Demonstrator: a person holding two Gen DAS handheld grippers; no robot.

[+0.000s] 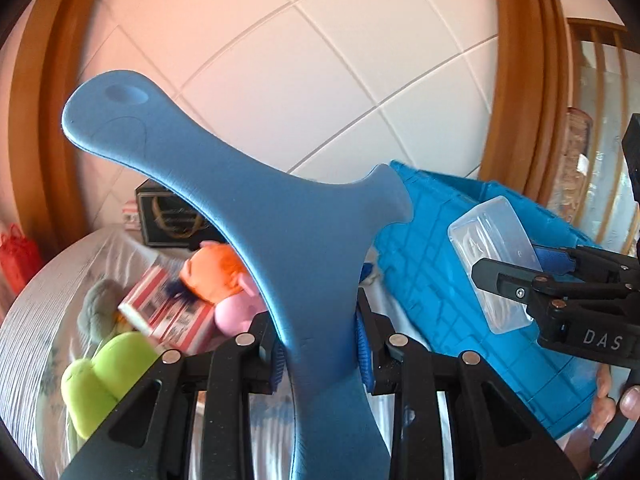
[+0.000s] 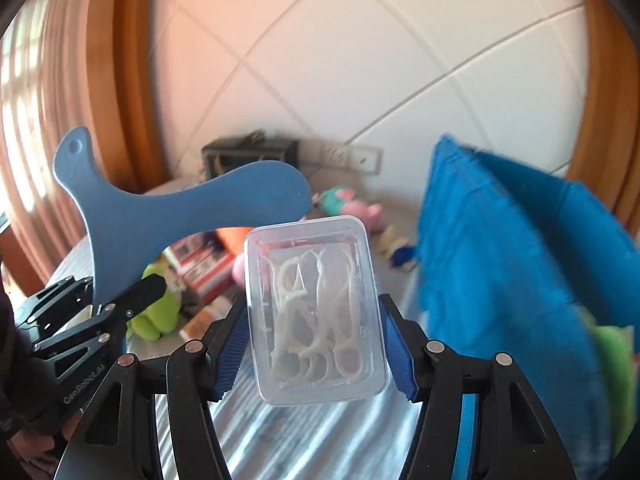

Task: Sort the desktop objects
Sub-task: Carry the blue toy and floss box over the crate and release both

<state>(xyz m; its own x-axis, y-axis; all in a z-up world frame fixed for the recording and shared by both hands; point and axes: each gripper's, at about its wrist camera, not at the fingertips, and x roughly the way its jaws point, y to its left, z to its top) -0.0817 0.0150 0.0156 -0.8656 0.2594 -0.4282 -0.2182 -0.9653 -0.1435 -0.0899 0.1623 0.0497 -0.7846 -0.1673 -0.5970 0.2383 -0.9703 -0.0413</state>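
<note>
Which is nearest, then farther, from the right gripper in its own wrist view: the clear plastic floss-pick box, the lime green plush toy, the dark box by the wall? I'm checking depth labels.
1. Clear plastic floss-pick box: between the jaws of the right gripper.
2. Lime green plush toy: lower left, on the table.
3. Dark box: far back, against the tiled wall.

- A home room is showing: white tiled wall (image 1: 320, 60) and wooden door frame (image 1: 516, 80) are standing behind.
- Plush toys (image 1: 100, 368) are lying on the cloth-covered tabletop (image 1: 36, 300).
</note>
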